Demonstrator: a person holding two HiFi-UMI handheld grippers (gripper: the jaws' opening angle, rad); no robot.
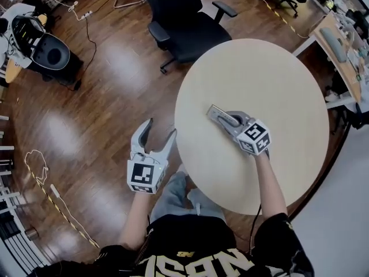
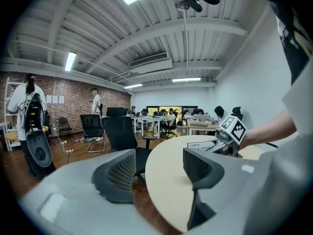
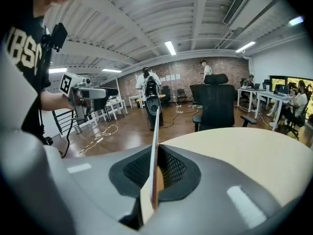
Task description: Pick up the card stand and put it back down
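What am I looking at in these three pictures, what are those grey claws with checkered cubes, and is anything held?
A person holds a hand-operated gripper in each hand. One picture comes from a camera on the person's head, looking down. The other two come from cameras riding on each gripper, looking along its jaws. The left gripper hangs beside the round table, jaws apart and empty. The right gripper is over the table, jaws shut on a thin card stand, seen edge-on in its own view. Nothing else lies on the table.
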